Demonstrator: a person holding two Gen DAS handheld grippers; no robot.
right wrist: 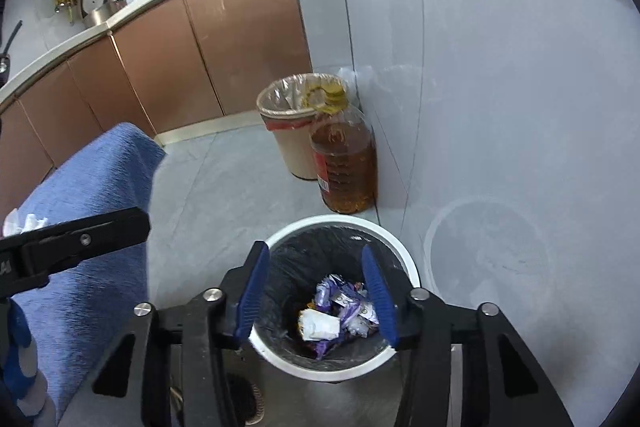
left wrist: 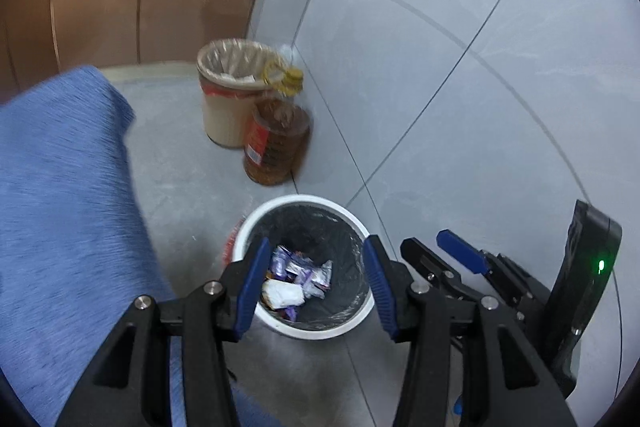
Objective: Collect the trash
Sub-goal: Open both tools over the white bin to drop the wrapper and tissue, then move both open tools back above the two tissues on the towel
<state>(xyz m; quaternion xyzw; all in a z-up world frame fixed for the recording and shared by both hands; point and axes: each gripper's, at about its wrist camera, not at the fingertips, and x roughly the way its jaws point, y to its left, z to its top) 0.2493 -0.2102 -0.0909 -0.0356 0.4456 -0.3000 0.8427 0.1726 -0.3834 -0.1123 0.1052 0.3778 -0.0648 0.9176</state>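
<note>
A small white bin (left wrist: 280, 205) with a black liner stands on the floor by the wall. It also shows in the right wrist view (right wrist: 404, 247). Inside lie purple wrappers (left wrist: 298, 267) and a crumpled white tissue (left wrist: 282, 294); they also show in the right wrist view, wrappers (right wrist: 352, 303) and tissue (right wrist: 318, 325). My left gripper (left wrist: 316, 279) is open and empty above the bin. My right gripper (right wrist: 316, 287) is open and empty above the bin too. It shows beside the left one (left wrist: 452, 251). A white tissue (right wrist: 24, 221) lies on the blue cloth.
A blue cloth-covered surface (left wrist: 60, 207) lies on the left, also in the right wrist view (right wrist: 100, 195). A beige bin (left wrist: 228, 95) and an oil bottle (left wrist: 276, 143) stand behind by the tiled wall (left wrist: 460, 67). Brown cabinets (right wrist: 160, 67) run along the back.
</note>
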